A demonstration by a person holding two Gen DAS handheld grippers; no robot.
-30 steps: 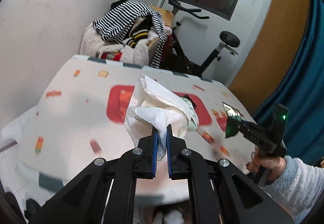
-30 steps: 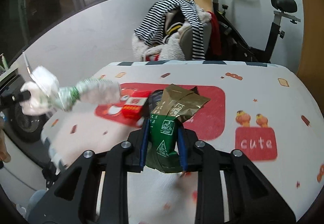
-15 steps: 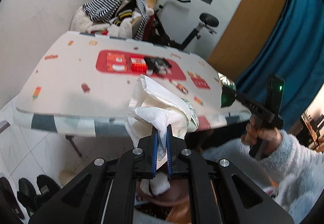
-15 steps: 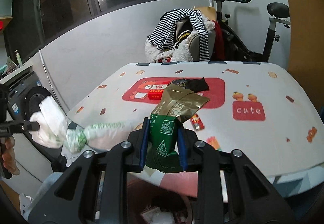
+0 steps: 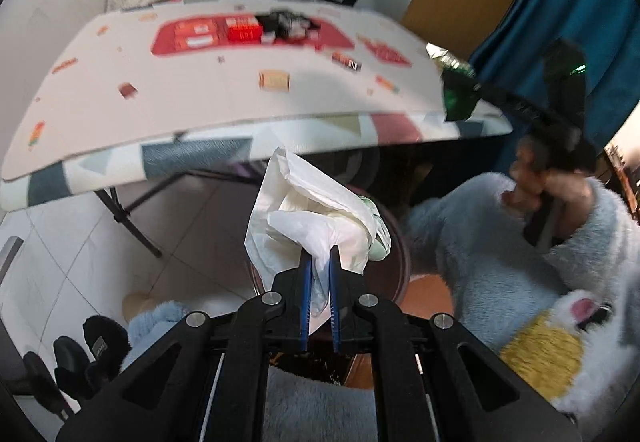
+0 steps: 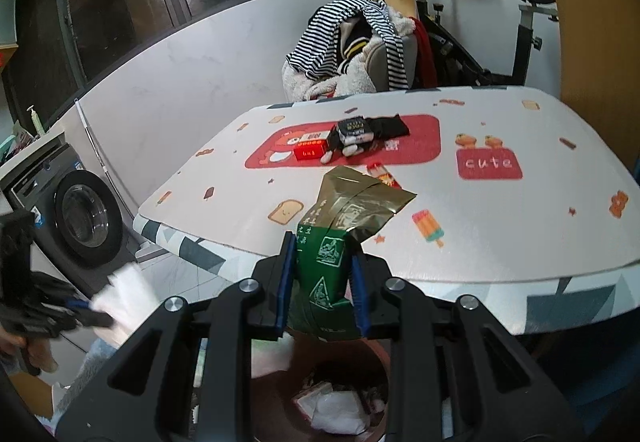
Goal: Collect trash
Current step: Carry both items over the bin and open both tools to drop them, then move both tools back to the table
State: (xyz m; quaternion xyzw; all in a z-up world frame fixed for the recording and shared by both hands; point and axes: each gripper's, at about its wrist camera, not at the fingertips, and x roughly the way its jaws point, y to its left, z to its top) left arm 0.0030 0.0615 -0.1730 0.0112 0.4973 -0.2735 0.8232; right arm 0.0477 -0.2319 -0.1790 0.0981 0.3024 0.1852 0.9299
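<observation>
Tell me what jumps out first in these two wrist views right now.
The left gripper is clamped on a crumpled white tissue wad, held below the table's edge. The right gripper pinches a green-and-gold packet over the open trash bin, which already holds white scraps.

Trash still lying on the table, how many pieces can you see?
4: a red box, a black packet beside it, a dark wrapper behind that, and a small red wrapper nearer the table edge. More may be hidden.
</observation>
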